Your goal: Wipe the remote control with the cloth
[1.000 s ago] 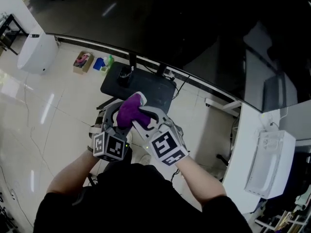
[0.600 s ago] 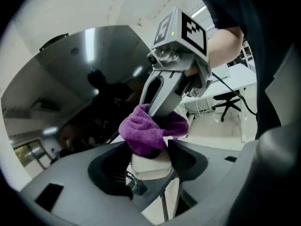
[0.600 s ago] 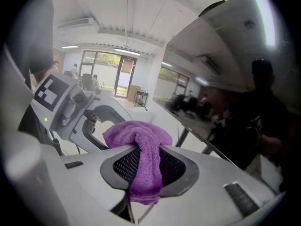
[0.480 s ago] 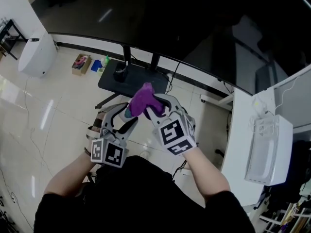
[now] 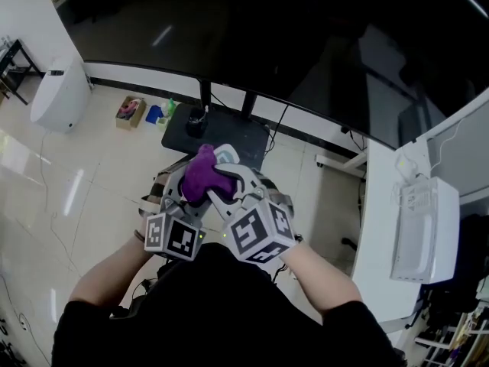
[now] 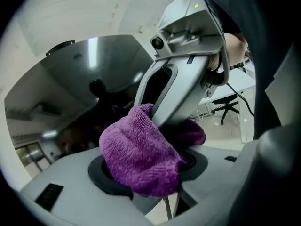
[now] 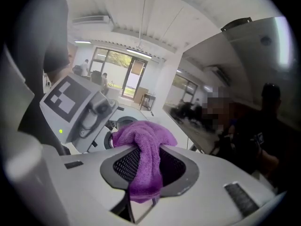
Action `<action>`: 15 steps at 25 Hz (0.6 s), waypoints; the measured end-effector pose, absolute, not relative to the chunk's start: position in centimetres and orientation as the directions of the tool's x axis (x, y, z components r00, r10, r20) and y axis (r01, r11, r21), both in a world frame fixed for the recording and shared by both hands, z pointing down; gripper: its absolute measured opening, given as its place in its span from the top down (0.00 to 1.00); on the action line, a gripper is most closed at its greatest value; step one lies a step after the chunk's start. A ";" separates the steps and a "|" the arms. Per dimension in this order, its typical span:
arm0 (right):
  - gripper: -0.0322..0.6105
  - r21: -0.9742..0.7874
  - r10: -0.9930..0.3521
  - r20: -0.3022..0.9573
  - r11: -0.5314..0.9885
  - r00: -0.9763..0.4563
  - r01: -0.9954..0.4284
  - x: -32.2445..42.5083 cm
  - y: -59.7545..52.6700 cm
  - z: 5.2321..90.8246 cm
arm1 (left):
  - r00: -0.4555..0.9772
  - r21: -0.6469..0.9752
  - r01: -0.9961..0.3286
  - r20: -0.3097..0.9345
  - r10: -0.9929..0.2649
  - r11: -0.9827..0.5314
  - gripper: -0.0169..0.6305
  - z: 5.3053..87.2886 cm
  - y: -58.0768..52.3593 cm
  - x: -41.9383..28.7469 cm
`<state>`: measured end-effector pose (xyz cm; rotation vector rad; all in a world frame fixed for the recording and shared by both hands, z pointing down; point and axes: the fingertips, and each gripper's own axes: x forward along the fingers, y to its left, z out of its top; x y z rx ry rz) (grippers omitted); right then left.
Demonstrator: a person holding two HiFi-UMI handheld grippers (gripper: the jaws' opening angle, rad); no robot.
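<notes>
Since the cloth (image 5: 200, 176) is soft, light and limp, I'd pinch a bunched fold, as my right tongs (image 5: 220, 176) do in the head view, before a big dark screen (image 5: 321, 44). Left gripper view: it drapes my parted left tongs (image 6: 150, 173), hiding whether they grip the remote control. Right gripper view: cloth clamped, left tongs crowding close.
</notes>
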<state>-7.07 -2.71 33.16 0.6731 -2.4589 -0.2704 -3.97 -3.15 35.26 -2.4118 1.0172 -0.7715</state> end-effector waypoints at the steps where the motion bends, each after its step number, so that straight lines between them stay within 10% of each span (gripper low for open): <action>1: 0.77 0.339 -0.536 0.476 0.843 -0.697 -0.417 -6.7 -3.2 33.1 | 0.583 -0.556 -0.517 0.327 -0.744 -0.650 0.60 35.1 -3.0 -4.1; 9: 0.77 0.352 -0.672 0.382 0.741 -0.634 -0.572 -2.3 -7.4 29.9 | 0.621 -0.433 -0.591 0.293 -0.727 -0.680 0.59 33.9 -2.2 -4.8; 15: 0.77 -0.078 -0.735 -0.010 0.676 -0.678 -0.733 2.8 -8.4 23.7 | 0.731 0.521 -0.586 0.009 -0.682 -0.621 0.59 32.0 -5.7 -8.9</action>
